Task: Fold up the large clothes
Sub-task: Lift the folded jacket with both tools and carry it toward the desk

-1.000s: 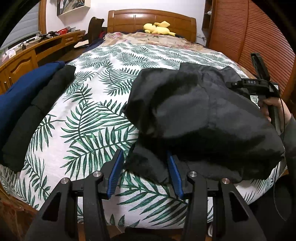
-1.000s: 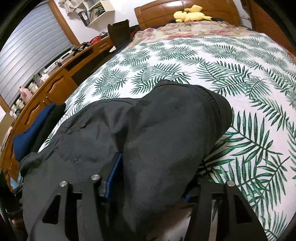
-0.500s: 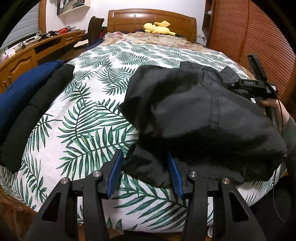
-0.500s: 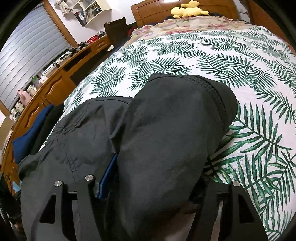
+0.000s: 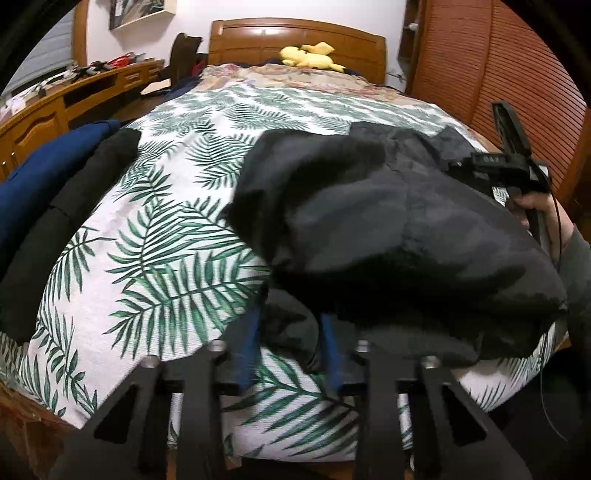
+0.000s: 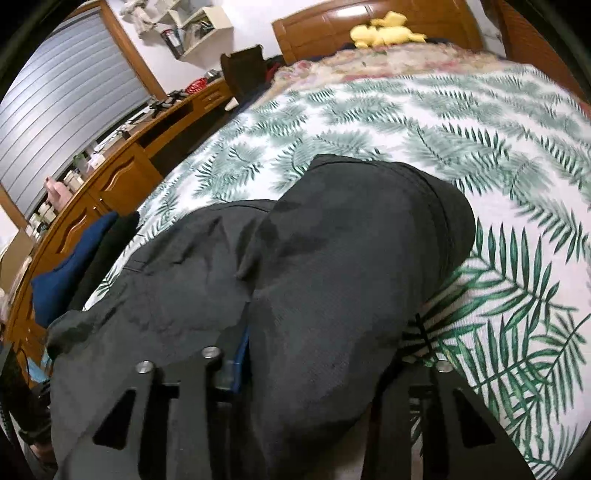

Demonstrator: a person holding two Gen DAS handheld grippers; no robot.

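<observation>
L gripper (image 5: 290,332) pinches black garment (image 5: 388,221) edge on bed (image 5: 166,236); R gripper (image 6: 314,354) buried in fabric, grip state unclear.

A bed (image 5: 177,236) fills the room, spread with a white cover printed in green fern leaves, a floral quilt (image 5: 295,75) lying toward its wooden headboard (image 5: 295,40). A yellow plush toy (image 5: 310,55) rests by the headboard. Along the left side runs a long wooden table (image 6: 122,173) with drawers and clutter on top, under a slatted window blind (image 6: 70,107). A white wall shelf (image 6: 199,27) hangs above. On the right stand reddish louvred wardrobe doors (image 5: 491,70).
</observation>
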